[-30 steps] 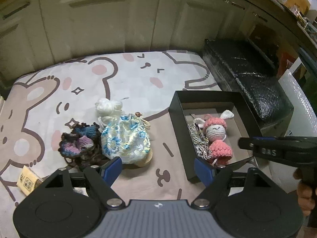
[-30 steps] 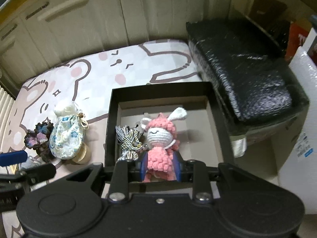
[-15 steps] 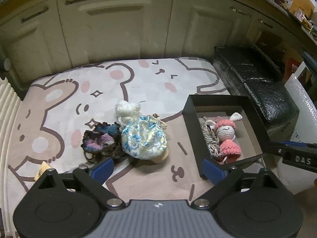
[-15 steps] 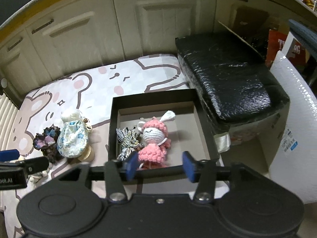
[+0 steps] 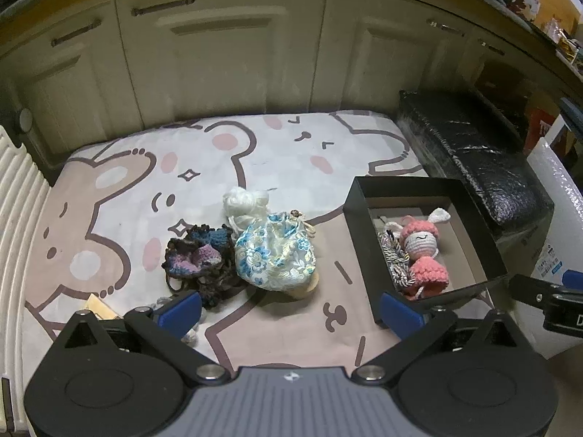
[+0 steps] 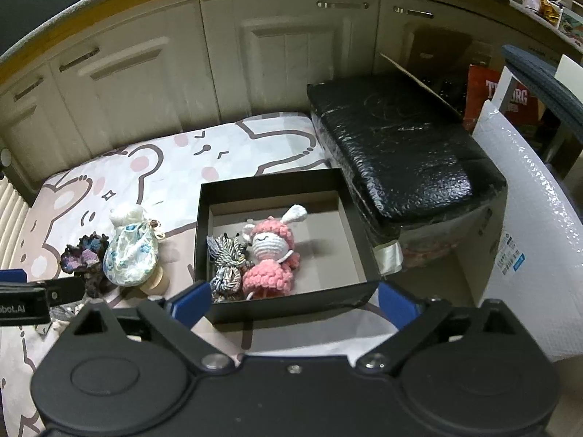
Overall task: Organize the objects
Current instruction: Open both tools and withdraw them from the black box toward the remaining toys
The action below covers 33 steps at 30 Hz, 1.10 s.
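Place: a bear-print mat on the floor, white cupboards behind, a black wrapped bundle to the right.
Box: black box, open on top, at the right edge of the mat.
Inside the box: pink bunny doll lying flat, striped cord bundle touching its left side; the right part of the box floor bare.
Left out on the mat: flowery pouch, white yarn ball just behind it, dark knitted piece touching its left side, a small wooden thing peeking out from under the pouch.
Left tool: both jaws opening wide, nothing between them, hanging above the near edge of the mat.
Right tool: jaws opening wide, nothing held, near wall of the box just past the tips.
How far along: two things packed, at least three to go, by the look of it.
Likely next pick: the flowery pouch, nearest to the left tool.
How the pouch handles: soft, light, squashy; shiny cloth, maybe a bit slippery.
Where to grab: across the puffy middle, or at the tied neck by the string, so nothing slides out.
Watch out: dark knitted piece has loose loops, may snag and come along.
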Tool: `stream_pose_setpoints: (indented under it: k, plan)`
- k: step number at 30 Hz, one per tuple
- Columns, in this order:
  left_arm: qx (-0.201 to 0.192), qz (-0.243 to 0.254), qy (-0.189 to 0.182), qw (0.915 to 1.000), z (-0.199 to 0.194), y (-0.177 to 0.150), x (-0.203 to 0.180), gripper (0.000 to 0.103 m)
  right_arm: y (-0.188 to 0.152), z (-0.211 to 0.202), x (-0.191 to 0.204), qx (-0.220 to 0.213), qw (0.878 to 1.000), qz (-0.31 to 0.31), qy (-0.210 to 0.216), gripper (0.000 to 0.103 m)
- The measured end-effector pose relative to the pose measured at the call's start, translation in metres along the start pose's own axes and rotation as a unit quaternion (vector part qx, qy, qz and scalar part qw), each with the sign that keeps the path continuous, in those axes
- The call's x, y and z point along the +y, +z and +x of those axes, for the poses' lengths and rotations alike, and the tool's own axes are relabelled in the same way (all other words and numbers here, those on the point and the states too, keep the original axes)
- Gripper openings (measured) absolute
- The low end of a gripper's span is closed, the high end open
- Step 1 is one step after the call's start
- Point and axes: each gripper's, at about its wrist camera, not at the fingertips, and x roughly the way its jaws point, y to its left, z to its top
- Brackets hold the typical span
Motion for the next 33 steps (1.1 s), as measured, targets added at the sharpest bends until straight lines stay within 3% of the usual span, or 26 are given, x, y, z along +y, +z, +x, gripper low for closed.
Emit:
stream_pose_setpoints:
  k: [14,15,18,33]
  plan:
    - [-0.009,-0.023,0.002,0.9997,-0.011,0.001,0.016,0.103,-0.001,-0.005,0.0,-0.004,1.0,0.014,-0.014,0.103]
    - [-0.005,0.011,-0.012,0.9999,-0.012,0.001,0.019,0.103,-0.001,-0.004,0.001,-0.003,1.0,0.015,-0.012,0.103]
    - [-0.009,0.001,-0.013,0.9999,-0.015,0.002,0.026,0.103,0.001,-0.003,0.004,-0.005,1.0,0.017,-0.007,0.103]
    - [-0.026,-0.029,0.02,0.9991,-0.026,0.007,0.082,0.103,0.012,0.007,0.051,-0.024,0.999,0.008,0.029,0.103]
